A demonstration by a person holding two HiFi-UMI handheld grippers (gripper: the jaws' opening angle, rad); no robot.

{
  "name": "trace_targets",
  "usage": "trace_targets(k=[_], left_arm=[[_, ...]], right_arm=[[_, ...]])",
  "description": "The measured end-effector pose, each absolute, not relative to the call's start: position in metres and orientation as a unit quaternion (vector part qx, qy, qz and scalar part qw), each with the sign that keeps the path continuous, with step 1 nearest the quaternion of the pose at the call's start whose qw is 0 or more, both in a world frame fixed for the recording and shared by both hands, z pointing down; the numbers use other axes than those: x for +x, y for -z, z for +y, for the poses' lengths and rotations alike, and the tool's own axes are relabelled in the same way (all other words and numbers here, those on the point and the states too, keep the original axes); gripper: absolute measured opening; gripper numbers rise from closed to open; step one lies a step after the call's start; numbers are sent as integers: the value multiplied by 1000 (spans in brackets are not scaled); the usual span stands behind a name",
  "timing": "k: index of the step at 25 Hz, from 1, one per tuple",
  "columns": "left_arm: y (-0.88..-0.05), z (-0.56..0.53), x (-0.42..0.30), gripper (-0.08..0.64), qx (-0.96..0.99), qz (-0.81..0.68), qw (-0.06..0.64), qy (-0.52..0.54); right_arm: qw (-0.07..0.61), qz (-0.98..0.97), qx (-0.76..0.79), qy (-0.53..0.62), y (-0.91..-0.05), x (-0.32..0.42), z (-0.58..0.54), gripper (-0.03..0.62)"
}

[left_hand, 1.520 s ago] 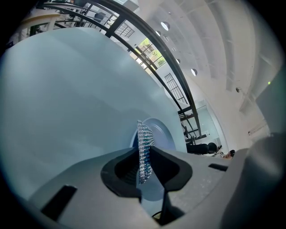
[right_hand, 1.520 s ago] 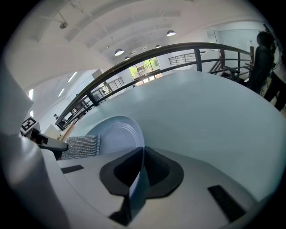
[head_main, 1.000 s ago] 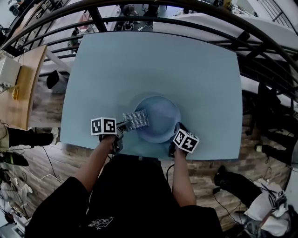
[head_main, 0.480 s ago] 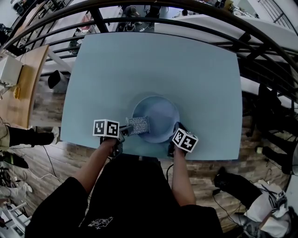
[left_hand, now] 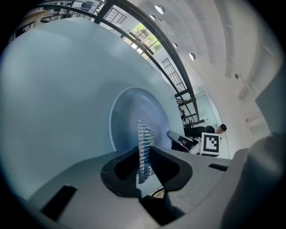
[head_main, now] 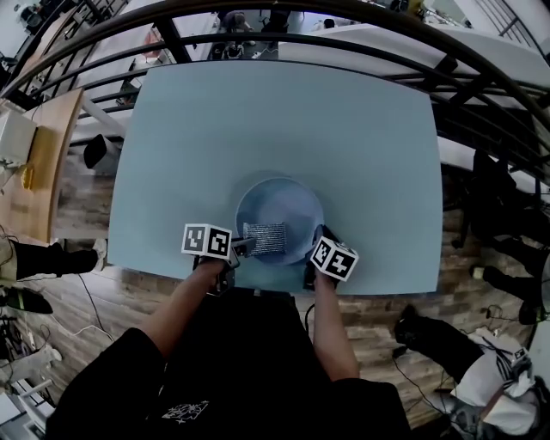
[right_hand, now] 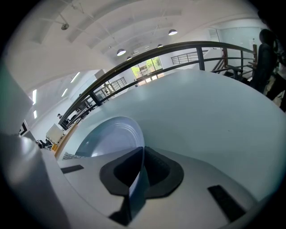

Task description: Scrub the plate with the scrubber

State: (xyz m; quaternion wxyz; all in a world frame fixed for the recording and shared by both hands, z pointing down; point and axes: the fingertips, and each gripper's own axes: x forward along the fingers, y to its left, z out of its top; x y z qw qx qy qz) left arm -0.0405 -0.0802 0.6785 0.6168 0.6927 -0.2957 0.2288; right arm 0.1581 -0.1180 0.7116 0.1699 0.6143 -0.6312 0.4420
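One plate sits on the table at its near edge, directly before the person. Scrubber, a silvery mesh pad, lies over the plate's near-left inner part. Left gripper has its jaws clamped on the pad's near end, and the pad stands edge-on between them in the left gripper view. Right gripper has its jaws pinched on the plate's near-right rim. Railing and wooden floor border the table.
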Motion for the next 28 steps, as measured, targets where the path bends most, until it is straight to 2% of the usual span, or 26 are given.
trace_targets(k=[14, 28], left_arm=[[-683, -100, 8, 75, 700, -289, 620, -207], [-683, -131, 18, 75, 697, -306, 624, -177]], right_arm=[[171, -633, 611, -444, -713, 162, -118, 17], [175, -634, 606, -448, -712, 160, -120, 17]])
